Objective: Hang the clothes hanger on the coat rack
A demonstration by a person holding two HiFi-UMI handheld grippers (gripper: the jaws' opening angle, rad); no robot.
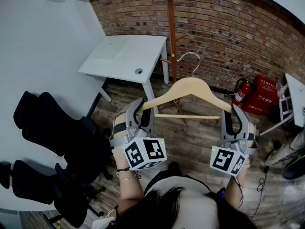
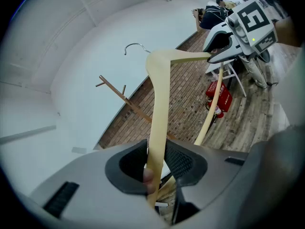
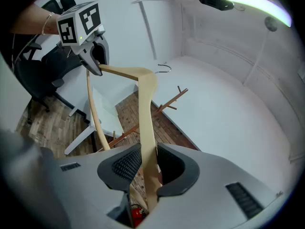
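Jaws of left gripper (image 1: 143,108) and right gripper (image 1: 234,112) clamp the hanger (image 1: 190,86) by its ends.

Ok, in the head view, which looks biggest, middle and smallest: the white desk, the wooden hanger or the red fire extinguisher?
1. white desk
2. wooden hanger: nearly as wide as the desk, but thin and nearer the camera, so this ranking is unsure
3. fire extinguisher: clearly smallest
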